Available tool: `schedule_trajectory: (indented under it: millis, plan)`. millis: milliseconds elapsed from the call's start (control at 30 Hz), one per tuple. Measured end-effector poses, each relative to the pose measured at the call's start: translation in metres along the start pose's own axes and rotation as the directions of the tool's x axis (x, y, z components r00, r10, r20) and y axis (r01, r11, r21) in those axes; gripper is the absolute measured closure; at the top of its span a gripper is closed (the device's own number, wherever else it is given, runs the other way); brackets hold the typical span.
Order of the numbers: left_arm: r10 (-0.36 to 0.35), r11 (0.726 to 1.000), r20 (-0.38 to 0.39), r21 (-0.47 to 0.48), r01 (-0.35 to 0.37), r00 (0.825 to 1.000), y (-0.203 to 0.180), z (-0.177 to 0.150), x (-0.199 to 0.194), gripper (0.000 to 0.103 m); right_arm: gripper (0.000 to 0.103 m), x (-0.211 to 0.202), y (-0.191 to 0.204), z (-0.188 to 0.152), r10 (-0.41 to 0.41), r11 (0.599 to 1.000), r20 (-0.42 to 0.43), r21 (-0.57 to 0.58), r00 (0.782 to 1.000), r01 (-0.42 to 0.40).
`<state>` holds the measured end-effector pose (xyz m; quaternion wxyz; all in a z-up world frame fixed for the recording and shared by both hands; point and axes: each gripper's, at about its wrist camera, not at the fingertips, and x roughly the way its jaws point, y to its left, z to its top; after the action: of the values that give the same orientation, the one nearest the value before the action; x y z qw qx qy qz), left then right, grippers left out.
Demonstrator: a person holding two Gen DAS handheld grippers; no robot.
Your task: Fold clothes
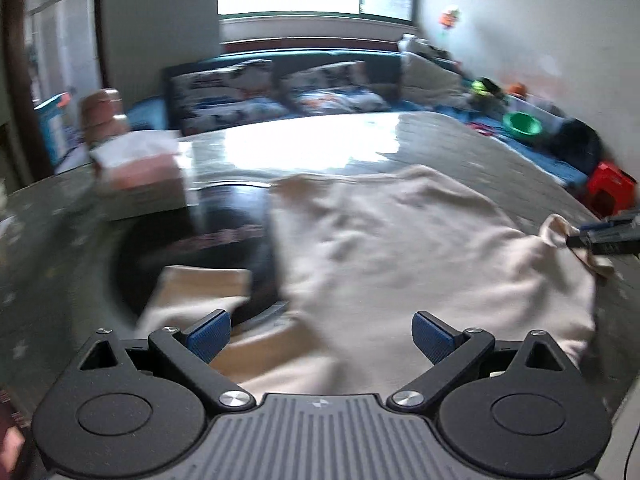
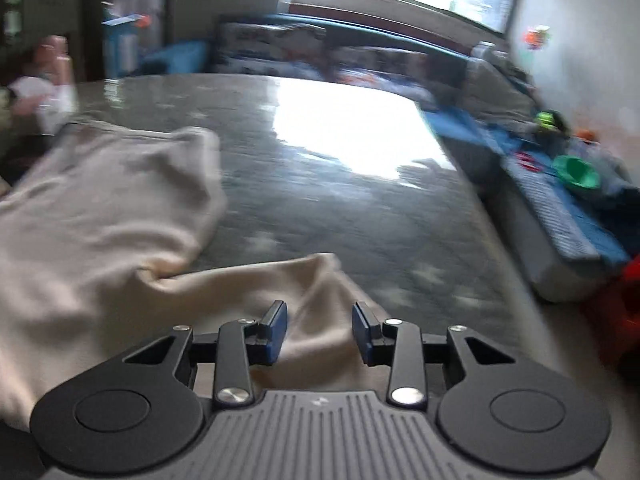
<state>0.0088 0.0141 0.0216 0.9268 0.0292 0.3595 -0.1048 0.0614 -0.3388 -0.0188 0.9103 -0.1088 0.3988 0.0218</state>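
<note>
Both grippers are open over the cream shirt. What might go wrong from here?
1. The right gripper has sleeve cloth between open fingers; closing now may pinch only a thin edge, which could slip.
2. The shirt partly covers a dark garment; the left gripper might drag both.
3. The tissue box sits near the shirt and could get knocked.

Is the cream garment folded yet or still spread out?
Mostly spread. The cream garment lies rumpled across the table, with a sleeve trailing out; no neat fold shows.

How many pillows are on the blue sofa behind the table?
2 that I can see. One patterned pillow lies on the left of the sofa, the other pillow right beside it. More may hide in the pile further right.
</note>
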Motion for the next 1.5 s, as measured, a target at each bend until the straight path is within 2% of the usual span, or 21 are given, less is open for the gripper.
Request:
schedule_trajectory:
  millis: [33, 100, 200, 333, 467, 500, 667, 733, 767, 867, 1067, 1133, 1200, 1267, 1300, 1333, 1400, 1500]
  plan:
    - [-0.013, 1.000, -0.008, 0.007, 0.013, 1.000, -0.006, 0.000, 0.005, 0.004, 0.065, -0.001, -0.001, 0.003, -0.014, 1.000, -0.003, -0.004, 1.000, 0.014]
    - [-0.030, 0.999, -0.028, 0.023, 0.030, 0.999, -0.016, 0.000, 0.016, 0.005, 0.065, -0.009, 0.002, 0.011, 0.020, 0.999, 0.016, -0.041, 1.000, -0.019]
    - [-0.031, 0.999, -0.036, 0.030, 0.032, 0.999, -0.019, 0.005, 0.026, 0.005, 0.066, -0.011, 0.011, 0.037, 0.147, 0.988, 0.045, -0.050, 0.988, -0.144]
    - [0.012, 1.000, -0.007, -0.002, -0.012, 1.000, -0.002, 0.028, 0.032, 0.005, 0.067, 0.011, 0.022, 0.079, 0.342, 0.940, 0.046, 0.008, 0.939, -0.342]
    - [0.077, 0.997, -0.011, -0.015, -0.077, 0.997, 0.019, 0.046, 0.043, 0.005, 0.067, 0.050, 0.039, 0.105, 0.458, 0.886, 0.025, 0.060, 0.888, -0.459]
    - [0.090, 0.996, -0.013, -0.015, -0.090, 0.996, 0.023, 0.049, 0.045, 0.004, 0.067, 0.058, 0.045, 0.108, 0.469, 0.882, 0.013, 0.054, 0.883, -0.469]
    - [0.132, 0.989, -0.020, -0.057, -0.133, 0.991, 0.046, 0.064, 0.063, 0.004, 0.067, 0.083, 0.071, 0.111, 0.426, 0.905, -0.008, 0.013, 0.905, -0.426]
    - [0.143, 0.987, -0.024, -0.066, -0.144, 0.990, 0.052, 0.068, 0.069, 0.004, 0.077, 0.087, 0.074, 0.113, 0.421, 0.907, -0.006, 0.001, 0.907, -0.421]
    - [0.148, 0.987, -0.025, -0.066, -0.149, 0.989, 0.053, 0.070, 0.072, 0.004, 0.088, 0.087, 0.076, 0.114, 0.418, 0.908, -0.003, -0.013, 0.908, -0.418]
    - [0.156, 0.985, -0.032, -0.070, -0.158, 0.987, 0.058, 0.074, 0.080, 0.004, 0.096, 0.083, 0.083, 0.116, 0.404, 0.913, 0.008, -0.063, 0.915, -0.402]
    - [0.165, 0.982, -0.047, -0.086, -0.168, 0.985, 0.061, 0.075, 0.088, 0.004, 0.096, 0.077, 0.086, 0.120, 0.388, 0.918, 0.035, -0.101, 0.921, -0.383]
    - [0.168, 0.982, -0.048, -0.086, -0.171, 0.985, 0.062, 0.074, 0.088, 0.004, 0.098, 0.074, 0.091, 0.119, 0.365, 0.925, 0.045, -0.132, 0.930, -0.356]
    - [0.170, 0.981, -0.047, -0.088, -0.174, 0.984, 0.063, 0.074, 0.088, 0.004, 0.099, 0.062, 0.102, 0.115, 0.369, 0.919, 0.069, -0.174, 0.927, -0.353]
    - [0.177, 0.979, -0.050, -0.091, -0.181, 0.983, 0.065, 0.073, 0.089, 0.004, 0.099, 0.034, 0.136, 0.096, 0.356, 0.877, 0.122, -0.386, 0.927, -0.286]
    - [0.180, 0.978, -0.053, -0.094, -0.184, 0.982, 0.066, 0.074, 0.090, 0.004, 0.099, 0.023, 0.151, 0.086, 0.358, 0.842, 0.131, -0.474, 0.924, -0.259]
    - [0.182, 0.978, -0.055, -0.098, -0.187, 0.982, 0.067, 0.074, 0.092, 0.004, 0.098, 0.015, 0.166, 0.074, 0.386, 0.795, 0.102, -0.540, 0.917, -0.274]
    - [0.183, 0.976, -0.056, -0.107, -0.188, 0.981, 0.067, 0.074, 0.093, 0.004, 0.097, 0.006, 0.180, 0.059, 0.424, 0.757, 0.075, -0.577, 0.903, -0.308]
    - [0.181, 0.978, -0.054, -0.099, -0.186, 0.982, 0.066, 0.075, 0.092, 0.004, 0.094, -0.003, 0.172, 0.060, 0.484, 0.758, 0.053, -0.524, 0.873, -0.388]
